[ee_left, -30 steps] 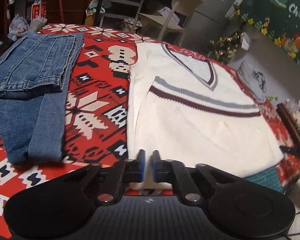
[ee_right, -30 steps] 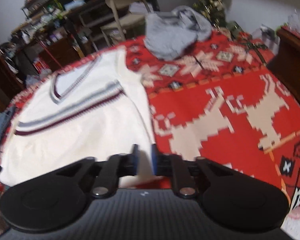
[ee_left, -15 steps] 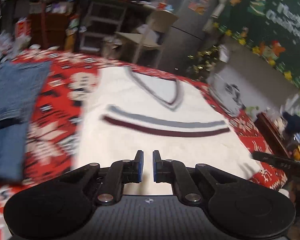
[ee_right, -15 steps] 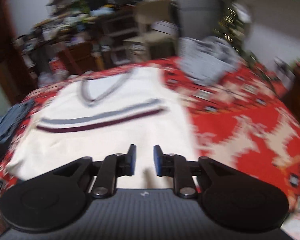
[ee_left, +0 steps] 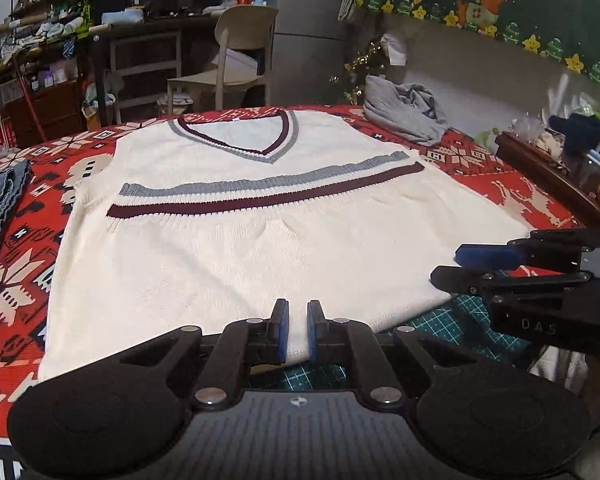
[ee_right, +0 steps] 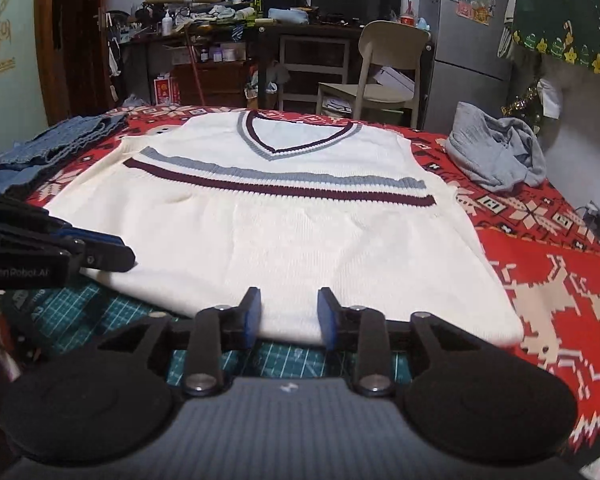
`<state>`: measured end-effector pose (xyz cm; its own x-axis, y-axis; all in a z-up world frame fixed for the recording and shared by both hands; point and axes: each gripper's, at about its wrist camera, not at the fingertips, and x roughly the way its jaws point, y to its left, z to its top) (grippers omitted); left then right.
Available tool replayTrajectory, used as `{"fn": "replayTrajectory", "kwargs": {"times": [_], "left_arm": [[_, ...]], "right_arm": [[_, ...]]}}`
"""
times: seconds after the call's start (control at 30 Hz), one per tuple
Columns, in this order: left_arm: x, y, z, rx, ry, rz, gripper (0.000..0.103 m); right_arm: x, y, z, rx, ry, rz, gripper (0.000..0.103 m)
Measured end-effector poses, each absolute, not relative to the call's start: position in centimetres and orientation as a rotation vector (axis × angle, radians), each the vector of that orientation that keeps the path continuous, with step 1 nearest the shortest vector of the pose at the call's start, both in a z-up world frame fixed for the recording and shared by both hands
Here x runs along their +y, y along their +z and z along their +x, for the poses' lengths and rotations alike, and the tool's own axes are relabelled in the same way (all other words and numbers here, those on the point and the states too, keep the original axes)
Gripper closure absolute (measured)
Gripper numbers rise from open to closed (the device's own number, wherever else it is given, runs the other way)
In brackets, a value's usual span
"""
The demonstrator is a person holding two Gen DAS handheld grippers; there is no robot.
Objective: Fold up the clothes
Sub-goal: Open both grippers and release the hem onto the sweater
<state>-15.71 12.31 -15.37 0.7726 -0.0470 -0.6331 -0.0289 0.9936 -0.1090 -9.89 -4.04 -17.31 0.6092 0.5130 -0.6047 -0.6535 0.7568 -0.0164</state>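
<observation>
With the cream vest (ee_left: 260, 240) lying flat on the red cloth (ee_right: 560, 280), the left gripper (ee_left: 294, 330) nearly closed and the right gripper (ee_right: 288, 318) opening stand empty at its near hem, likely before a hem pinch for the first fold.

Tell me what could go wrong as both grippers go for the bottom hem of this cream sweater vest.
The left gripper is nearly shut at the sweater vest hem, so it may push the knit rather than pinch it. The right gripper, jaws opening, sits close beside it; grabbing near mid-hem could leave the corners sagging. A drag might bunch the red tablecloth.
</observation>
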Motion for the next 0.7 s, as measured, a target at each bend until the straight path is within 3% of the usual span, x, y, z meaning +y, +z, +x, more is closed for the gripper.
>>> {"fn": "replayTrajectory", "kwargs": {"times": [0.17,0.37,0.57,0.63,0.7], "left_arm": [[11.5,-14.7,-15.8,0.622,-0.069,-0.143,0.079],[9.1,-16.3,-16.0,0.639,-0.074,-0.007,0.076],[8.5,-16.5,-16.5,0.631,-0.053,0.053,0.066],[8.8,-16.0,-16.4,0.634,-0.044,0.026,0.064],[9.2,-15.2,-16.6,0.6,-0.027,-0.008,0.06]], "right_arm": [[-3.8,-16.6,-10.0,0.59,0.707,-0.198,0.067],[-2.8,-17.7,-11.4,0.581,0.742,-0.266,0.062],[-3.3,-17.8,-11.6,0.584,0.704,-0.264,0.044],[-3.5,-17.6,-11.5,0.584,0.695,-0.247,0.043],[-3.9,-17.0,-11.2,0.566,0.678,-0.221,0.031]]}}
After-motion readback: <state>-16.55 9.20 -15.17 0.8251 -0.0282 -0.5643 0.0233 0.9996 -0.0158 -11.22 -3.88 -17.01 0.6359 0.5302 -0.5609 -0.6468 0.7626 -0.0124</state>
